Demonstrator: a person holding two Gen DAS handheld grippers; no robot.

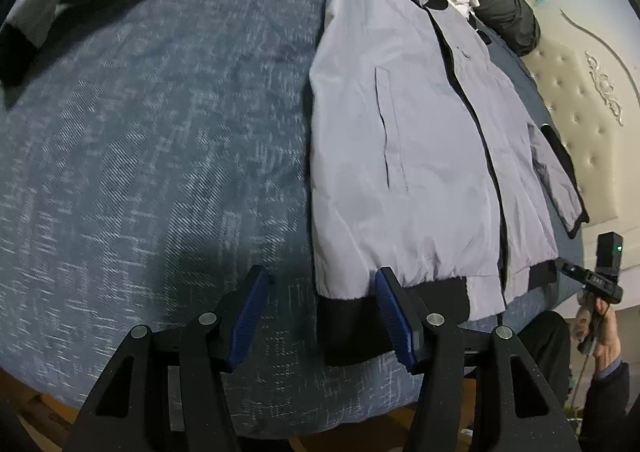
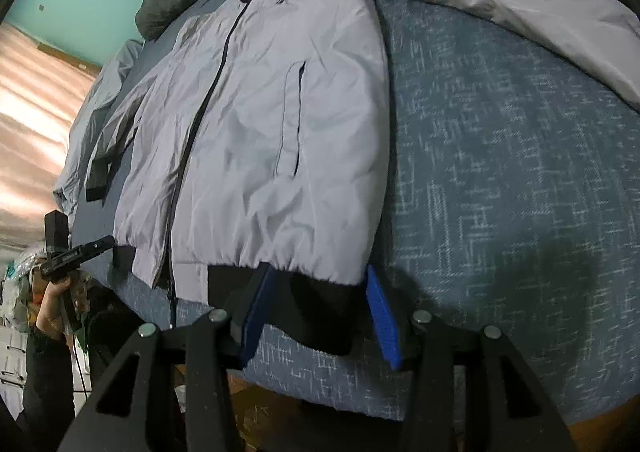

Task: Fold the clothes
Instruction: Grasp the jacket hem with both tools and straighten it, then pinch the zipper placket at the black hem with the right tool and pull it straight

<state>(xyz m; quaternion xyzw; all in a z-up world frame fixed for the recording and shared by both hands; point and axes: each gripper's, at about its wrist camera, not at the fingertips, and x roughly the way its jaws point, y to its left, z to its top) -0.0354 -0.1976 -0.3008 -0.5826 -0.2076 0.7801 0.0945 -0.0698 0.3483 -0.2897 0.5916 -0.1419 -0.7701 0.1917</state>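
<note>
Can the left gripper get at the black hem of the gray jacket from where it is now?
Probably yes. The left gripper is open, the jacket's hem lies flat between its pads on the bed, and nothing covers that corner.

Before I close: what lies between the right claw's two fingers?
The jacket's black hem band, corner end, resting on the blue bedcover; right wrist view shows it.

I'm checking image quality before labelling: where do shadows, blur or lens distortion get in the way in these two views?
Left wrist view: fisheye bulges the blue bedspread; a dark shadow lies ahead of the left gripper; the bedspread weave is slightly smeared. Right wrist view: the same bulge; shadow right of the right gripper; the grey jacket is evenly lit and fairly sharp.
</note>
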